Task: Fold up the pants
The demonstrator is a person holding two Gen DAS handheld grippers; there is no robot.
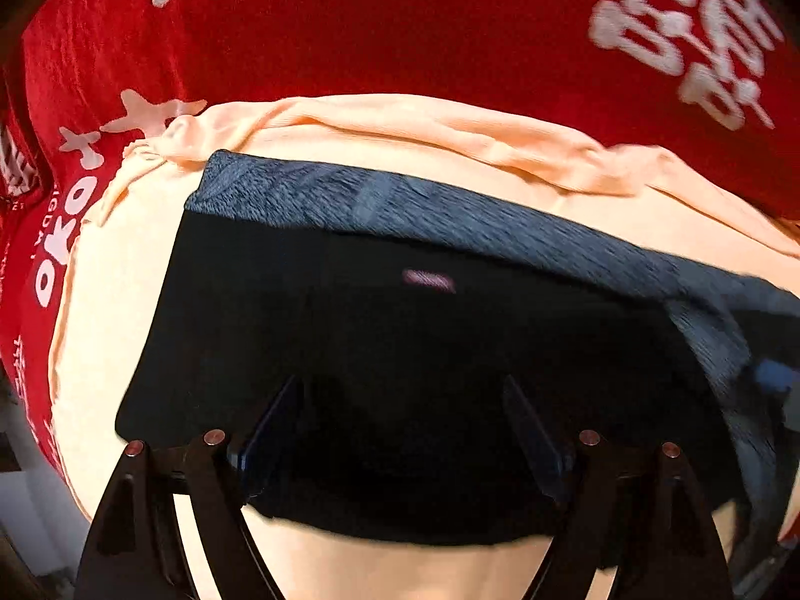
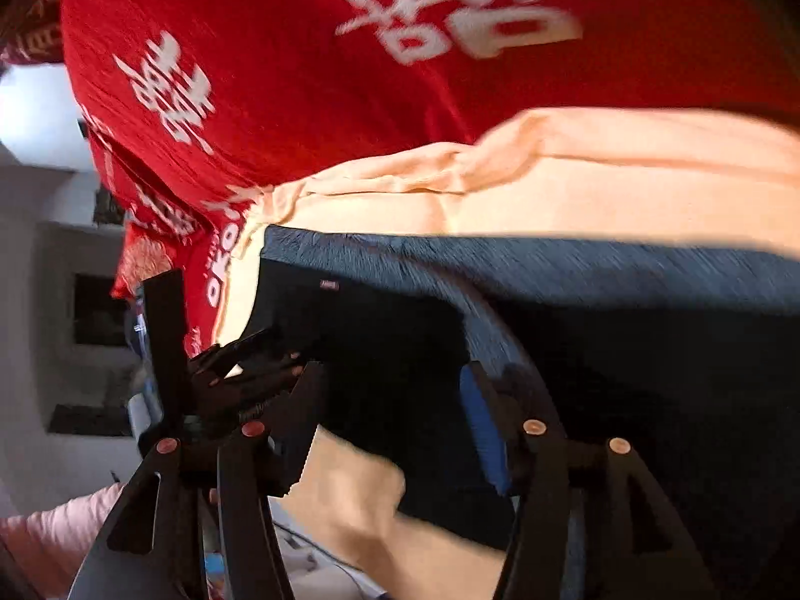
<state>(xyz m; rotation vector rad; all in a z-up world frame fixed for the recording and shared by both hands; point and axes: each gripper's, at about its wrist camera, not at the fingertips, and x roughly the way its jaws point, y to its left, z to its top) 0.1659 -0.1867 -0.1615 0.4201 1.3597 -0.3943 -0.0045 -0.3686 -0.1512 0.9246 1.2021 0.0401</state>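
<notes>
Pants (image 1: 400, 330), dark with a grey-blue ribbed waistband (image 1: 450, 210) along the far edge, lie flat on a peach cloth (image 1: 450, 135) directly under and ahead of the left hand-held gripper (image 1: 405, 425), which looks almost straight down on them. Their long axis runs crosswise to that gripper's fingers, from a squared corner on the left to a blurred stretch running off to the right. The left jaws stand wide apart with nothing pinched; dark fabric shows between and below them, no pad pressing on it. The right hand-held gripper (image 2: 395, 410) is also parted and empty, tilted over the near edge of the pants, with the left gripper seen just to its left in the right wrist view. Both are close; the left seems nearer the squared corner. Beyond the waistband the peach cloth gives a clear margin, then a red printed cloth (image 1: 400, 25). I judge the next fold has room toward the far side; the near edge is less certain.
</notes>
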